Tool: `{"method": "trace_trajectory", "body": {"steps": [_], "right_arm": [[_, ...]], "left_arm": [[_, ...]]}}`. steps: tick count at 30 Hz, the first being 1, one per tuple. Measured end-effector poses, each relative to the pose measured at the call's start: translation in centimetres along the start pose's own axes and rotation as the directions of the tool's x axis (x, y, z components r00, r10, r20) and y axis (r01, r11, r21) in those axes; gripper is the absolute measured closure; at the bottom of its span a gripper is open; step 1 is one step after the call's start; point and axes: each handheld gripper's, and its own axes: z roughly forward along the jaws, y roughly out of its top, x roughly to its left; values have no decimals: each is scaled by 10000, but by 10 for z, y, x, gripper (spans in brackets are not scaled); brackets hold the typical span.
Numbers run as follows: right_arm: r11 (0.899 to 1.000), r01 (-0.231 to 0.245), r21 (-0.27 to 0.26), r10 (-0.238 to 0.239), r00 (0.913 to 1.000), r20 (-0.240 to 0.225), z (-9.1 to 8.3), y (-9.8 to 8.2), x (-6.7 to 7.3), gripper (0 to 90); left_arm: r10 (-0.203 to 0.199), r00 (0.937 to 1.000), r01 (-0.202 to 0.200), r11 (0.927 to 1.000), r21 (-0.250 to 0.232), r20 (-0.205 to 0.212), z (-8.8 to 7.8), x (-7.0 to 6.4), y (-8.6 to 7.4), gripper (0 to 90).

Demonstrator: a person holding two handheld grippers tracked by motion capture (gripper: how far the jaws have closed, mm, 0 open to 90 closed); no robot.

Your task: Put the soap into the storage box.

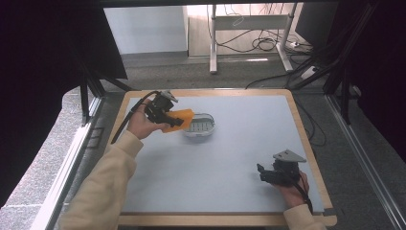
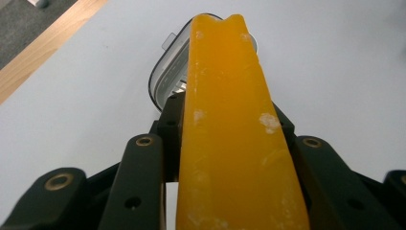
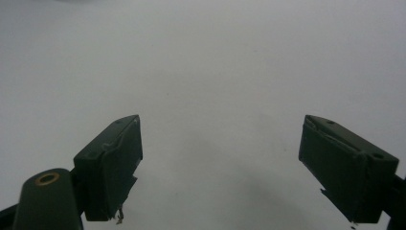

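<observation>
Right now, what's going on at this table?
A person is working with a gripper in each hand. The left gripper is shut on an orange sponge, held edge-up just above the near rim of a small clear container at the far left of the table. The sponge is not yet in the container. The right gripper sits near the front right corner with its jaws wide open and nothing between them.

Right gripper [image 3: 220, 163] hangs over the pale grey desk [image 3: 206, 62], its two black fingers [image 3: 112, 163] spread wide apart. Bare surface lies between them, with a soft shadow on the desk just below the gap.
</observation>
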Motion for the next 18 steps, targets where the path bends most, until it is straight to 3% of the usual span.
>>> {"method": "trace_trajectory", "body": {"steps": [4, 18], "right_arm": [[10000, 0, 1, 0, 10000, -20, 0, 0, 0, 152], [10000, -35, 24, 35, 10000, -15, 0, 0, -2, 152]], "left_arm": [[191, 9996, -189, 9998, -113, 210, 4, 3, 2, 621], [789, 9963, -786, 9968, -109, 327, 16, 1, 19, 621]]}}
